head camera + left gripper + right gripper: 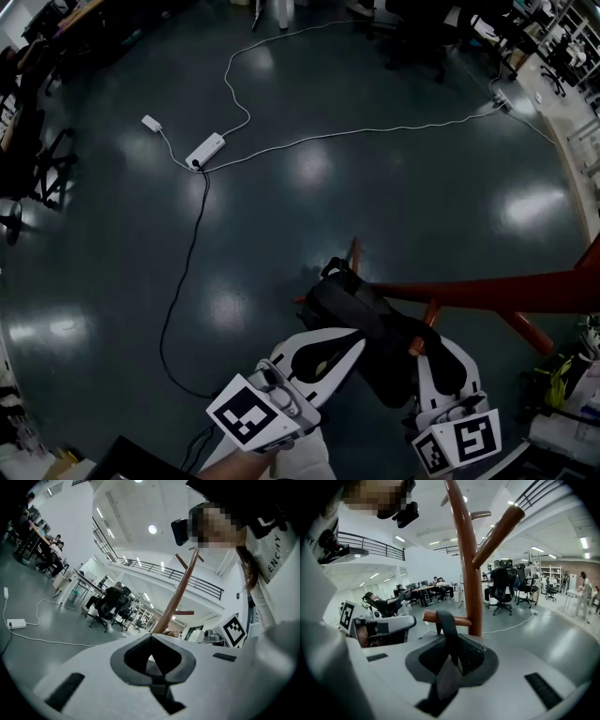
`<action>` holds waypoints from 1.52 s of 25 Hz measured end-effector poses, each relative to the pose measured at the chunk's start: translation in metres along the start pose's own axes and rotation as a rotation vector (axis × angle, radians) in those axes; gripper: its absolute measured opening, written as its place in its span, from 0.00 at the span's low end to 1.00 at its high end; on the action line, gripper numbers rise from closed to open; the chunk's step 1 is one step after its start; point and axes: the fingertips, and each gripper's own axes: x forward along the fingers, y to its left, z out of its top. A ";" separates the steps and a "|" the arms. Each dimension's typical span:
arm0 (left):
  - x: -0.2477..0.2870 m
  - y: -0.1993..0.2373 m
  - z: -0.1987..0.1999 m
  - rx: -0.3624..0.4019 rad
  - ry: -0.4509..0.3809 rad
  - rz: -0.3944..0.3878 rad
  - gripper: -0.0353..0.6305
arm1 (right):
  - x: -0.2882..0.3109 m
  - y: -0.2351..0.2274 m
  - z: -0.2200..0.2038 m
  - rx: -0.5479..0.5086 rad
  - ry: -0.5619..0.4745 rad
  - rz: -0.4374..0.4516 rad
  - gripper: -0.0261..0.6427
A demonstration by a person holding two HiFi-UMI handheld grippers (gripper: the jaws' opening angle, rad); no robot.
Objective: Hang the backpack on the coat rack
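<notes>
Our right claw (pixel 452 657) gripped the strap (pixel 448 627) looped over a low peg (pixel 464 619) of the rack (pixel 465 559). Our left claw (pixel 152 662), nipped shut, seemingly held the backpack (pixel 349 309) against the rack. We judged hanging nearly done: next, ease down, then release both.

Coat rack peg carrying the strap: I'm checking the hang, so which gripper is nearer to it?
Right. The right gripper grips the strap a short way from that peg. The left gripper sits off to the side, clear of the peg, by the backpack.
</notes>
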 end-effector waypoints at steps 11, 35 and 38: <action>-0.004 0.013 0.000 -0.013 -0.019 0.028 0.07 | 0.011 -0.012 -0.011 0.069 -0.002 -0.019 0.11; -0.022 0.018 -0.012 -0.047 -0.028 0.053 0.07 | 0.013 -0.010 -0.025 0.100 0.006 -0.021 0.22; -0.021 0.016 -0.012 -0.047 -0.027 0.047 0.07 | 0.011 -0.005 -0.030 0.106 0.016 -0.004 0.26</action>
